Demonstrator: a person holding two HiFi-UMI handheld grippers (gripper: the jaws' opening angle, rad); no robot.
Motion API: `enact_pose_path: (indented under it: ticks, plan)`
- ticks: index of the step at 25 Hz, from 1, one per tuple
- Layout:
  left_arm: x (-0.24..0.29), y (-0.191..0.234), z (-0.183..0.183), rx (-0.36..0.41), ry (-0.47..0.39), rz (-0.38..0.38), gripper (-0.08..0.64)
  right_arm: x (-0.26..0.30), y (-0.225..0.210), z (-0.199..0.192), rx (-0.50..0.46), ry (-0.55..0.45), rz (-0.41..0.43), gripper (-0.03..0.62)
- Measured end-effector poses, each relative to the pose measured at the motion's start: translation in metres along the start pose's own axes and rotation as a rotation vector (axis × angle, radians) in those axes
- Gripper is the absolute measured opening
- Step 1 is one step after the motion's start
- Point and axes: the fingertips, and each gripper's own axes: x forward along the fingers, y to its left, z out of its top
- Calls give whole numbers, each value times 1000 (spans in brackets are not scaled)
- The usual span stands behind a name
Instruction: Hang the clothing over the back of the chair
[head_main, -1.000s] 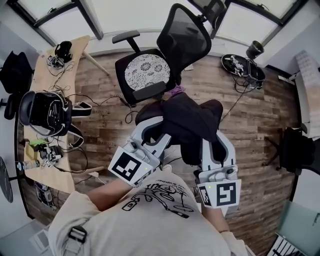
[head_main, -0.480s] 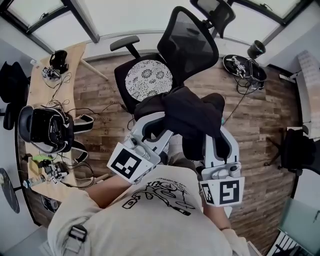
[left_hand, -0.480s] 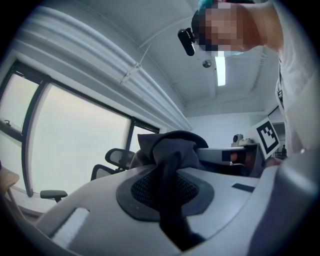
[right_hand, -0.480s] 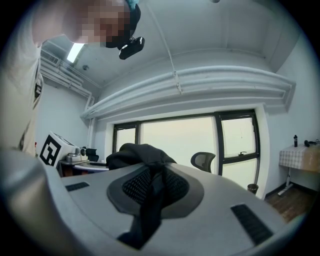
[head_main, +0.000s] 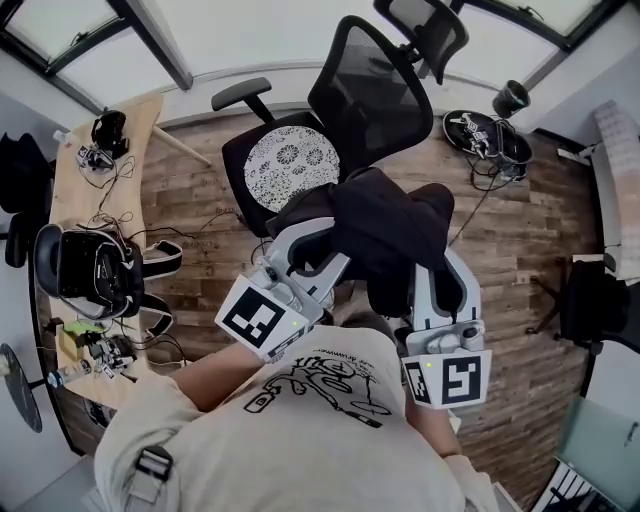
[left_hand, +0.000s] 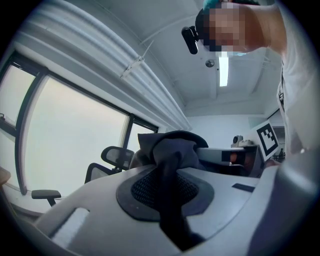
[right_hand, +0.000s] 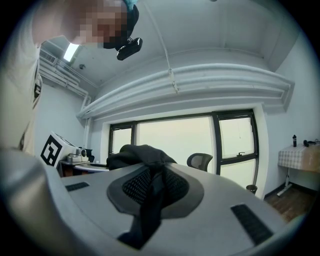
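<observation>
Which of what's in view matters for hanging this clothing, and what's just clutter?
In the job: dark clothing, clamped by left tool and right tool; mesh-backed chair.
Lying about: cluttered desk; second chair; cabled gear on floor.

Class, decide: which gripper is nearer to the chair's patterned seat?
Left. In the head view the left gripper is just below the patterned seat; the right gripper lies farther, down to its right.

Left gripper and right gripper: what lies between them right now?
The dark clothing. It is bunched and spans from the left gripper to the right gripper, and both are shut on it. The head view shows this.
</observation>
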Motion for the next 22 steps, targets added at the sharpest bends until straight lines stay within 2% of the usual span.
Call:
enact_pose_path:
  ticks: [5,13,22]
  plan:
    - [41,10,-1,-1,14,-10,40,19,-37,-3,24,-14,-4,29]
    - [139,30,4,13,19,16,40,64,-128,-5,38,-26,19,29]
    - [250,46,12,24,19,64,40,114,-233,1,18,-32,99,29]
